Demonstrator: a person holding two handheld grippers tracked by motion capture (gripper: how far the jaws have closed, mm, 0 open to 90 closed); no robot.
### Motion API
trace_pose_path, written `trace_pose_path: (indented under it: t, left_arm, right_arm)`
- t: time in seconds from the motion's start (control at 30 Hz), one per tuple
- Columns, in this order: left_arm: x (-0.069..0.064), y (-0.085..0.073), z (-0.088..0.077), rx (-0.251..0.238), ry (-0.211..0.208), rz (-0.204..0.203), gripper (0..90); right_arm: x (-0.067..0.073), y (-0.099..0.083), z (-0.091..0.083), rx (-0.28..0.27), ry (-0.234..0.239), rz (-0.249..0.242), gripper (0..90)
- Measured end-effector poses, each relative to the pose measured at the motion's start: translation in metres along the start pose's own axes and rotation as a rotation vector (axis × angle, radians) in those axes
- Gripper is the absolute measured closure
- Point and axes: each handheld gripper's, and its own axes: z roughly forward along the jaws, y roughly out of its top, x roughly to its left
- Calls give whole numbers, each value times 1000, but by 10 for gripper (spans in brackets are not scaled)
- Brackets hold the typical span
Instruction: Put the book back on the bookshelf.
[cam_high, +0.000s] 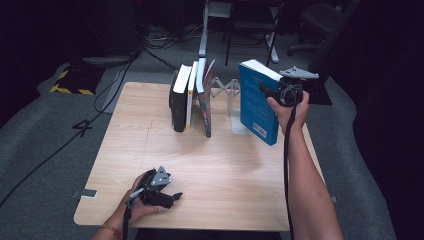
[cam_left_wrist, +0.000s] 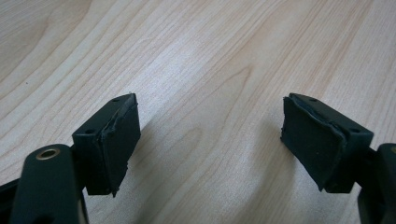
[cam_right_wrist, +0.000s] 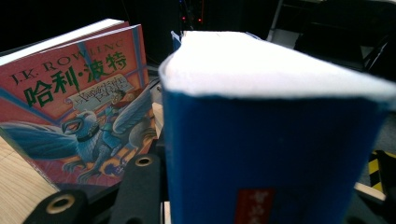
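High view: at upper right we see the right claw (cam_high: 267, 91) clamped on a blue book (cam_high: 256, 102), held upright and clear of the bench (cam_high: 150, 150), right of a row of standing books (cam_high: 192, 97). The forearm rises from the lower right edge, wrist bent left. At lower left the left claw (cam_high: 172, 197) rests on the bench, the hand cupped around it.

Left gripper view: its pads stand wide apart over bare wood.

Right gripper view: the blue spine carries a red label, probably Chinese characters, too blurred to read. At left, a red cover (cam_right_wrist: 79, 107) reads "J.K. ROWLING" and "哈利·波特".
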Motion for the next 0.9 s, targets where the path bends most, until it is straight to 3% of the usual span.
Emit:
trace_pose_path:
  t: [0.5,0.77,0.9]
  left_arm:
    - [-1,-1,-1,-1,-2,6,196]
    - [-1,-1,-1,-2,-3,10,196]
    - [-1,-1,-1,0,-5,7,195]
  right_arm:
    - [11,3,41,-29,-21,47,606]
    - [13,-6,52,-54,-39,81,605]
    - [12,-11,53,-60,-43,74,605]
